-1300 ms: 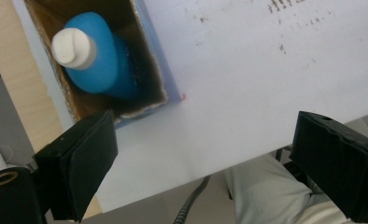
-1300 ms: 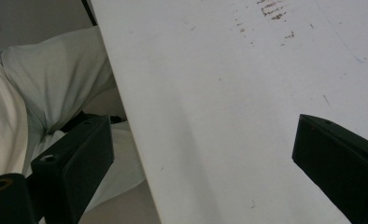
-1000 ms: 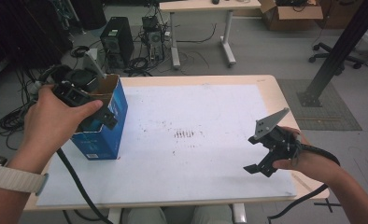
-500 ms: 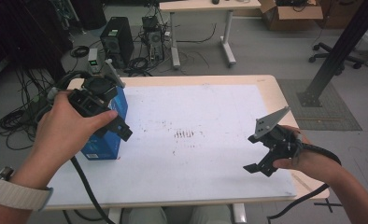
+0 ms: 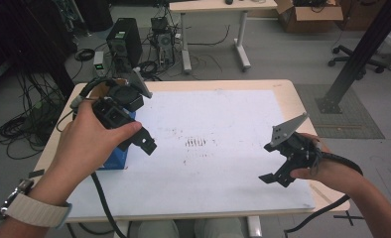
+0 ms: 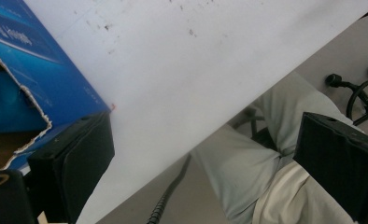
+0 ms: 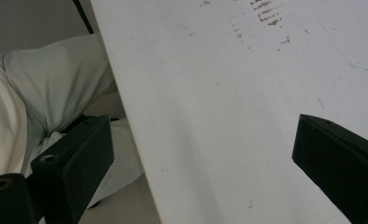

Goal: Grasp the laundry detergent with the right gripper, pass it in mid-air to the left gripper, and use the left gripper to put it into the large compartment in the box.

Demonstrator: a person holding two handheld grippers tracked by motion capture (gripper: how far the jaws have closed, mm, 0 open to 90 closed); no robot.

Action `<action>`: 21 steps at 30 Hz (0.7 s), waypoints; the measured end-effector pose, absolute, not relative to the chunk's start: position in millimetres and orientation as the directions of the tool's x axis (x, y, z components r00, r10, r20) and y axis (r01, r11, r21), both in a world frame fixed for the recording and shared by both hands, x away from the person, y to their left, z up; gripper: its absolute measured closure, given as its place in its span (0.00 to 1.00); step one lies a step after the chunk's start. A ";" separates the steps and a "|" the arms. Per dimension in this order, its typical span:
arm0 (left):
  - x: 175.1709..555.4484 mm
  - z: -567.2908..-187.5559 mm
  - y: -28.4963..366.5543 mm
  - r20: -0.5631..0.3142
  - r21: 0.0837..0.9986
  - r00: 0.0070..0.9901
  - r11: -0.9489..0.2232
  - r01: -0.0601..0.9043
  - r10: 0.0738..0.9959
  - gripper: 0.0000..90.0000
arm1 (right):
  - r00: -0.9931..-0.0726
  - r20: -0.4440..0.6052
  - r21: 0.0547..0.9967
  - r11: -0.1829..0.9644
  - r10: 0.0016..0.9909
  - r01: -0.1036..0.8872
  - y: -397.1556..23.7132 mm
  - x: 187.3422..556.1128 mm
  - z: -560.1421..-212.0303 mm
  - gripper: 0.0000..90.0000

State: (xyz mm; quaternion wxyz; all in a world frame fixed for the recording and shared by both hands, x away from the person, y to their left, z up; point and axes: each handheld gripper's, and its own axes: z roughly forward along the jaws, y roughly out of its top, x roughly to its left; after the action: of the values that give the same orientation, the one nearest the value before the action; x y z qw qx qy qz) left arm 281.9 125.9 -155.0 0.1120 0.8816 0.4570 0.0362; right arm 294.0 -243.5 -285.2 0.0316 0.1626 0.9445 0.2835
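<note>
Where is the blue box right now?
In the high view the blue box stands at the table's left edge, mostly hidden under the left gripper; in the left gripper view its torn top is beside one jaw.

Left claw [image 5: 143,130] raised, jaws spread wide; right claw [image 5: 274,161] low (also gaping), both empty.

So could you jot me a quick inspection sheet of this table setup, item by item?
Surface: white table, scuffed with dark smudges mid-top.
Job's things: blue cardboard box at the left edge, top torn open.
Clutter: nothing seen.
Grippers: left claw raised beside the box, jaws wide apart; right claw at the right edge, jaws wide apart, empty.
Cables: one trails from each claw off the near edge.
Surroundings: computer tower, second desk, cardboard carton, floor cables.
</note>
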 end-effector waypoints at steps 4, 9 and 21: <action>284.4 -156.6 121.2 -0.047 0.235 0.584 -0.559 0.795 0.810 0.06 | -0.945 0.033 0.546 0.786 0.325 0.290 -243.3 294.9 -285.3 0.06; 288.6 -157.5 117.2 -0.055 0.240 0.589 -0.562 0.792 0.806 0.06 | -0.945 0.034 0.546 0.786 0.325 0.290 -243.9 295.5 -285.1 0.06; 290.9 -159.9 111.1 -0.061 0.248 0.596 -0.566 0.786 0.801 0.06 | -0.944 0.032 0.548 0.784 0.329 0.292 -245.0 294.9 -281.2 0.06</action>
State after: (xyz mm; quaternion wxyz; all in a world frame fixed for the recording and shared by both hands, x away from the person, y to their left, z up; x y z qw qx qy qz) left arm 290.9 111.1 -159.9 0.1254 0.8845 0.4485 0.0293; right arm 294.9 -245.0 -281.2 0.0326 0.1644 0.9439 0.2846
